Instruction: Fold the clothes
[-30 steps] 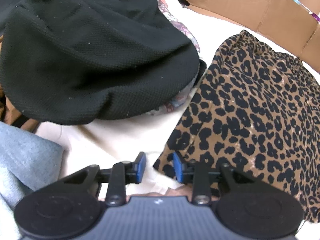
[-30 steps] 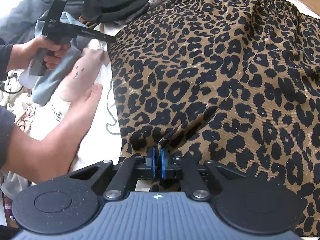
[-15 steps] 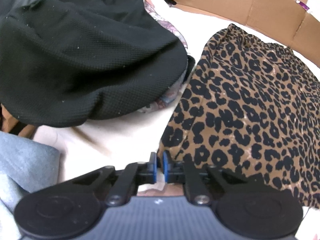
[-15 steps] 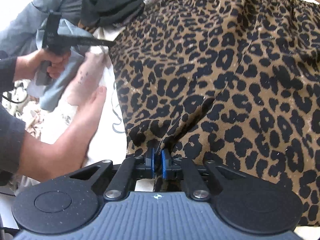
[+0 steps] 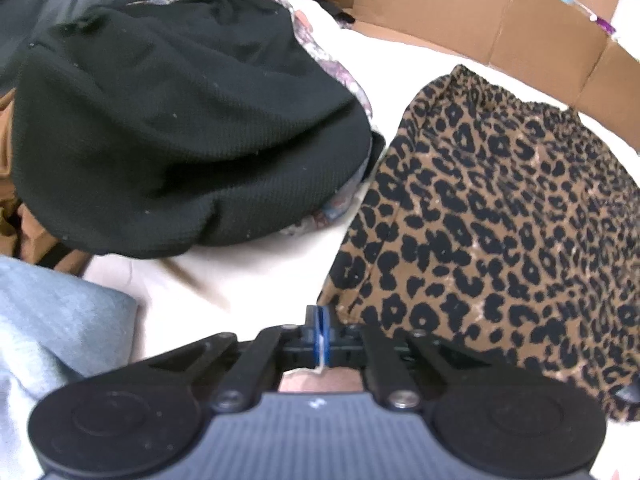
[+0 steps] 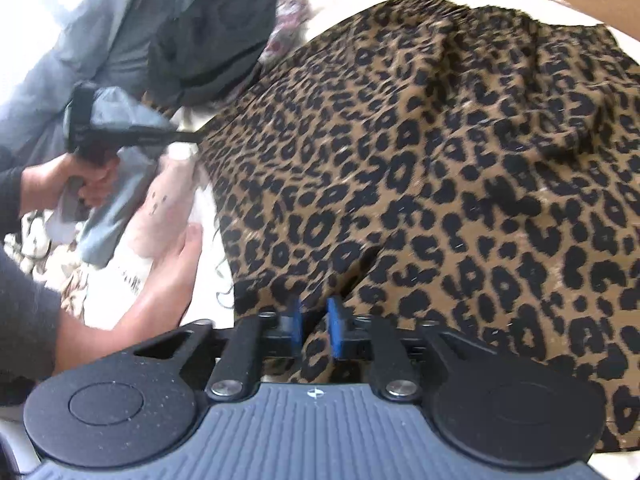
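While the left gripper (image 5: 319,330) is pinched together at the skirt's (image 6: 420,184) near-left corner, perhaps catching only its edge, the right gripper (image 6: 314,328) stands apart astride the near hem — so one corner could slip and skew the fold. A black garment (image 5: 180,128) crowds at ten o'clock.

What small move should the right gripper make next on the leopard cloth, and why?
Probably close the right gripper on the leopard cloth: its jaws stand open with a bit of hem between them. The left gripper is already shut at the other near corner, though its hold is unclear. Both corners are needed to fold.
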The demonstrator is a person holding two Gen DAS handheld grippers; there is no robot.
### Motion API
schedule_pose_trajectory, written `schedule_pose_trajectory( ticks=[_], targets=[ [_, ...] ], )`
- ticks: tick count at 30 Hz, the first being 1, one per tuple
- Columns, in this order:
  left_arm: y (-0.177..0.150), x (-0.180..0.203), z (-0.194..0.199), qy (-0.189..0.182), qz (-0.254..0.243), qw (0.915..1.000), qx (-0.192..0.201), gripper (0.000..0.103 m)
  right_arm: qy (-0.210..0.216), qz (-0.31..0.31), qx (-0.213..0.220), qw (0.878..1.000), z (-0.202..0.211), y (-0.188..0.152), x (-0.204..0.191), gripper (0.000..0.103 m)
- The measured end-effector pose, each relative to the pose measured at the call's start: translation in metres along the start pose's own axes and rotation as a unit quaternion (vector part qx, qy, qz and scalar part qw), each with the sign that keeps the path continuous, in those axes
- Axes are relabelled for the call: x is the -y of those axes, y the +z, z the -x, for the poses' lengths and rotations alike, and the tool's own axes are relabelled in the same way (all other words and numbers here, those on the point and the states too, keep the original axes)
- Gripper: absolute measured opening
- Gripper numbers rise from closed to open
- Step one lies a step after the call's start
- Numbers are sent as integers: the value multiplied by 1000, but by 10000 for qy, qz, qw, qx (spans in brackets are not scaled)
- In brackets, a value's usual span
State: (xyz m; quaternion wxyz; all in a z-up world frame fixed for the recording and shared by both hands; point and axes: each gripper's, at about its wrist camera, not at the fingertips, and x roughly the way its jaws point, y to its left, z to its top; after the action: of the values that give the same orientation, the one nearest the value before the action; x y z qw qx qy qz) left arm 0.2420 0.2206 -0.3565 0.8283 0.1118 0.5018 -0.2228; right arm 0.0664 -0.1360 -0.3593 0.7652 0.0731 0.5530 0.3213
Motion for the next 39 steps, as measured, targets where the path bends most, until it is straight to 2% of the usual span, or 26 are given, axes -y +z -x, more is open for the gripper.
schedule_pose_trajectory(
  ticks=[1, 2, 8, 10, 18, 21, 31, 39],
  targets=[
    [2, 0, 5, -10, 73, 10000, 17, 1, -38, -3, 38, 10000, 1, 1, 1, 37],
    [4, 0, 10, -23, 139, 9999, 39, 1, -75, -6, 76, 9999, 2, 2, 1, 40],
    [14, 17, 30, -99, 55, 9999, 101, 1, -302, -22, 303, 9991, 8, 7, 6, 42],
    [20, 25, 35, -165, 37, 9998, 121, 1, -377, -28, 379, 9986, 10, 9, 7, 46],
    [44, 56, 42, -580, -39, 9983, 75, 1, -394, 38, 525, 9978, 11, 19, 3, 46],
    [53, 66, 42, -774, -31, 9970, 30, 1, -281, 52, 608, 9977, 12, 24, 1, 46],
    [76, 113, 35, -1463, -215, 9889, -150, 1, -136, 287, 772, 9965, 8, 39, -14, 46],
    [86, 145, 32, -2104, -125, 9774, -145, 1, 18, 409, 963, 9945, 0, 54, -25, 46]
  ],
)
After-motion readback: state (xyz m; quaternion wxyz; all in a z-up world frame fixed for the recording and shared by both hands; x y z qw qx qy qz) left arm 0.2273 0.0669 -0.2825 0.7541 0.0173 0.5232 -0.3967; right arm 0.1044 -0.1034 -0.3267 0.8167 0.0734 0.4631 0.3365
